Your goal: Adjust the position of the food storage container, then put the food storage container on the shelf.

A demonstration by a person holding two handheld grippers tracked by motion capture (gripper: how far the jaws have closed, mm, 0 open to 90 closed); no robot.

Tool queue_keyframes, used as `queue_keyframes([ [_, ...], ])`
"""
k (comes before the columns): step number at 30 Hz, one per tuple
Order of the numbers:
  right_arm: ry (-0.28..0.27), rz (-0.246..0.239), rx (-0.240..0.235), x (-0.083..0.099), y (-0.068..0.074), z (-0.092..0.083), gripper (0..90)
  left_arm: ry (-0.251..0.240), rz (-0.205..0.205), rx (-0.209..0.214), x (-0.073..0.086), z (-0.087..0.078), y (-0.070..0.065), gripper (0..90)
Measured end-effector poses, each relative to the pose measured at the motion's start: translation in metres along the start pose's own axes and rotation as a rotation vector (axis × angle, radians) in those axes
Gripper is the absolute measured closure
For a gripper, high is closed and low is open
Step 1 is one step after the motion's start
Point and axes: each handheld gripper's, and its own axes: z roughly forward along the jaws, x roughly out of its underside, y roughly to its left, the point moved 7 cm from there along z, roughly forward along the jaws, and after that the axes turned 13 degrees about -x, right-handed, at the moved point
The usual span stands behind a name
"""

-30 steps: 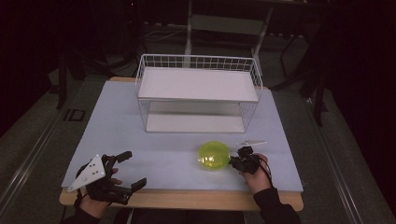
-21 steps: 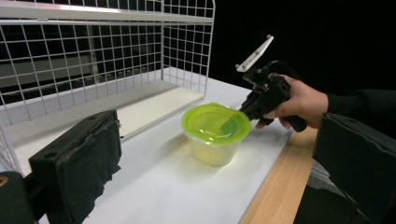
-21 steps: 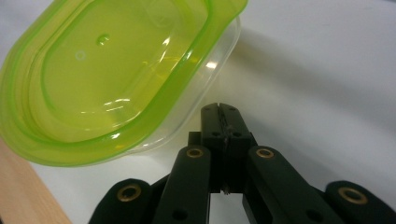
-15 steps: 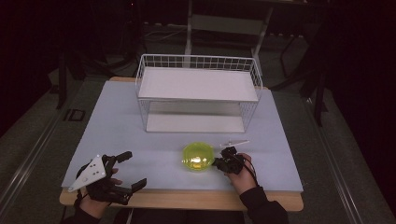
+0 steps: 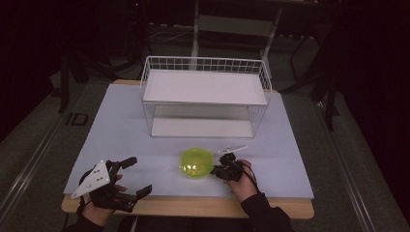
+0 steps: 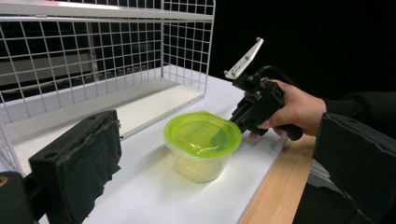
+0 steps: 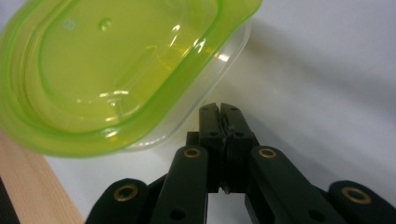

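A clear tub with a lime-green lid [image 5: 196, 162] stands on the white tabletop near the front edge, in front of the wire rack. My right gripper [image 5: 215, 171] is shut, its tips against the tub's right side under the lid rim. In the right gripper view the closed tips [image 7: 219, 109] touch the clear wall of the tub [image 7: 107, 60], with nothing clamped between them. My left gripper [image 5: 138, 176] rests open at the front left corner, well apart from the tub. In the left gripper view its pads [image 6: 79, 158] frame the tub [image 6: 203, 135] and the right gripper [image 6: 239, 122].
A white wire rack with two shelves [image 5: 205, 89] stands at the middle back of the table, its lower shelf [image 6: 140, 100] just behind the tub. The table's wooden front edge [image 5: 193, 207] runs close below both hands. Dark floor surrounds the table.
The tub has slid leftwards across the table, with the shut right gripper moving left along with it at its right side. The left gripper has stayed in place.
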Motion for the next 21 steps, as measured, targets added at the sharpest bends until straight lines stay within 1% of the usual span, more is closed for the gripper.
queue_keyframes([
  [1, 0.001, -0.005, 0.01, 0.0, 0.0, -0.001, 87.0, 0.0, 0.0, 0.002, 0.0, 0.0, 0.0, 2.0],
  [4, -0.011, -0.002, 0.016, -0.001, -0.002, -0.006, 85.8, 0.001, 0.002, 0.004, 0.0, 0.0, -0.001, 2.0],
  [5, -0.02, -0.018, 0.034, -0.002, -0.003, -0.012, 83.8, -0.003, 0.0, 0.001, 0.0, 0.0, -0.001, 2.0],
  [7, -0.036, -0.023, 0.044, -0.003, -0.005, -0.019, 82.5, -0.009, -0.004, 0.005, 0.0, 0.0, 0.0, 2.0],
  [8, -0.043, -0.027, 0.052, -0.003, -0.005, -0.023, 80.3, -0.011, 0.003, 0.0, 0.0, 0.0, 0.0, 2.0],
  [9, -0.043, -0.027, 0.052, -0.003, -0.005, -0.023, 80.3, -0.011, 0.003, 0.0, 0.0, 0.0, 0.0, 2.0],
  [10, -0.049, -0.032, 0.058, -0.004, -0.005, -0.027, 79.2, -0.011, 0.012, -0.003, 0.0, 0.0, 0.0, 2.0],
  [11, -0.063, -0.058, 0.086, -0.005, -0.005, -0.035, 78.1, -0.004, 0.012, 0.0, 0.001, 0.001, 0.0, 2.0],
  [12, -0.067, -0.066, 0.087, -0.006, -0.004, -0.038, 78.9, -0.004, 0.012, 0.0, 0.001, 0.001, 0.0, 2.0],
  [13, -0.074, -0.073, 0.091, -0.007, -0.003, -0.042, 78.6, 0.005, 0.012, 0.01, 0.002, 0.001, 0.0, 2.0],
  [14, -0.076, -0.084, 0.102, -0.007, -0.002, -0.046, 76.8, 0.006, 0.016, 0.011, 0.002, 0.002, -0.001, 2.0],
  [16, -0.101, -0.097, 0.107, -0.01, 0.002, -0.053, 70.5, 0.008, 0.022, 0.011, 0.002, 0.002, -0.001, 2.0],
  [18, -0.122, -0.119, 0.112, -0.013, 0.008, -0.061, 60.6, 0.005, 0.024, 0.018, 0.001, 0.002, -0.003, 2.1],
  [19, -0.122, -0.119, 0.112, -0.013, 0.008, -0.061, 60.6, 0.002, 0.022, 0.017, 0.0, 0.002, -0.004, 2.1],
  [20, -0.151, -0.142, 0.115, -0.016, 0.016, -0.069, 55.0, 0.019, 0.001, 0.021, -0.001, 0.002, -0.004, 2.1],
  [21, -0.151, -0.142, 0.115, -0.016, 0.016, -0.069, 55.0, 0.019, 0.001, 0.021, -0.001, 0.002, -0.004, 2.1],
])
